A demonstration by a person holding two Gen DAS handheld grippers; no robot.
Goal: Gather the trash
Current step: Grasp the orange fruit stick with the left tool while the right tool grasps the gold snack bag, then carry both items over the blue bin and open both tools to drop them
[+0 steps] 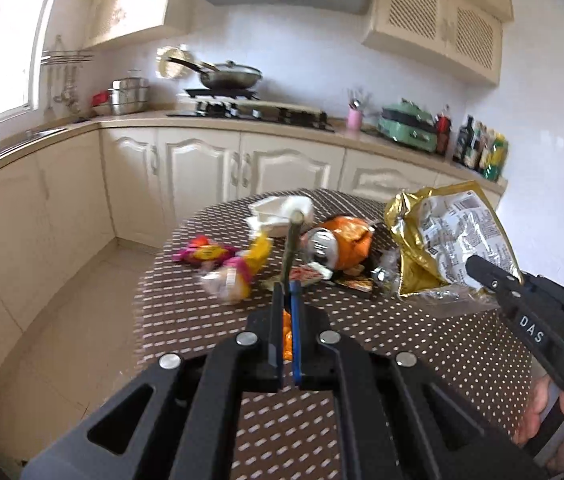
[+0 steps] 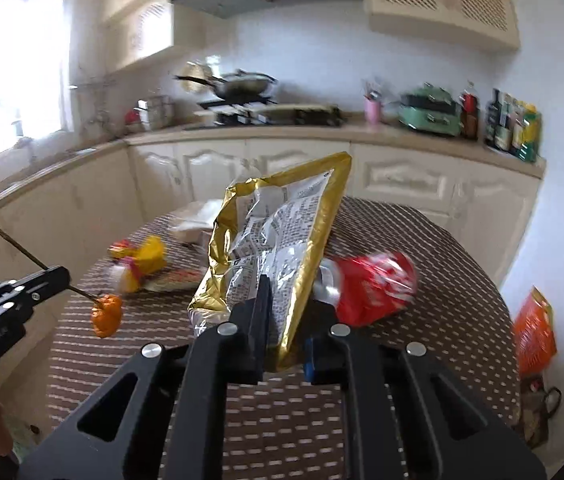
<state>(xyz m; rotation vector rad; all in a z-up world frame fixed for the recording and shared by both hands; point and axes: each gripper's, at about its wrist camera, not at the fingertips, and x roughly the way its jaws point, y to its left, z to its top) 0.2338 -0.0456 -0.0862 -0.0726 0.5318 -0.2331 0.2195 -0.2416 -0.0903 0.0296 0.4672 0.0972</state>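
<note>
My left gripper (image 1: 287, 292) is shut on a thin wooden skewer (image 1: 291, 246) with an orange food lump on its lower end (image 2: 107, 314); it is held above the round table. My right gripper (image 2: 282, 308) is shut on a crumpled gold snack bag (image 2: 278, 236), lifted off the table; the bag also shows in the left wrist view (image 1: 448, 236). On the dotted tablecloth (image 1: 362, 332) lie a yellow-pink wrapper (image 1: 234, 268), an orange crushed can (image 1: 340, 246), a white tray (image 1: 278, 216) and a red crushed can (image 2: 370, 288).
Cream kitchen cabinets (image 1: 202, 172) and a counter with a stove and wok (image 1: 230, 76) curve behind the table. Bottles (image 1: 482, 150) stand at the counter's right end. An orange bag (image 2: 534, 332) sits on the floor right of the table.
</note>
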